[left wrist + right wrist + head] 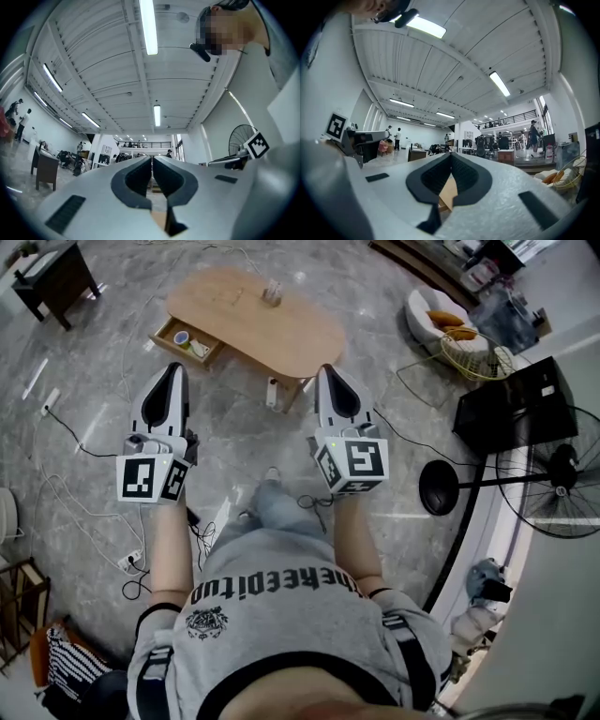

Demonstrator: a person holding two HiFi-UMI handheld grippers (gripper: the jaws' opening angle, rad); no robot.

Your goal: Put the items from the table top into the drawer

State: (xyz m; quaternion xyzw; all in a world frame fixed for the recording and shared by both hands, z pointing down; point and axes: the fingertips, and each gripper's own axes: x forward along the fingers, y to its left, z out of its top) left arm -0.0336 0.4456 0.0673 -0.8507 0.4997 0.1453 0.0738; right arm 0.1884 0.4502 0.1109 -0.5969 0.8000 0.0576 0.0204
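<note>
Drawer stands pulled open at the left end of the oval wooden table, and it already holds a round bluish thing and a pale flat thing. What they are cannot be told at this size. On the table top one small upright item is left near the far edge, and it is too small to name. The person stands well back from the table on the grey marble floor, with both grippers held out in front and pointing towards the table, neither one near the drawer or the item. The left gripper has its jaws brought together with only a hairline slit between the dark pads, and nothing is in them. The right gripper is fully closed as well – its pads meet at the tip and it grips nothing. To the right stand a black floor fan and, farther off, a wire basket; white cables trail over the floor on the left.
</note>
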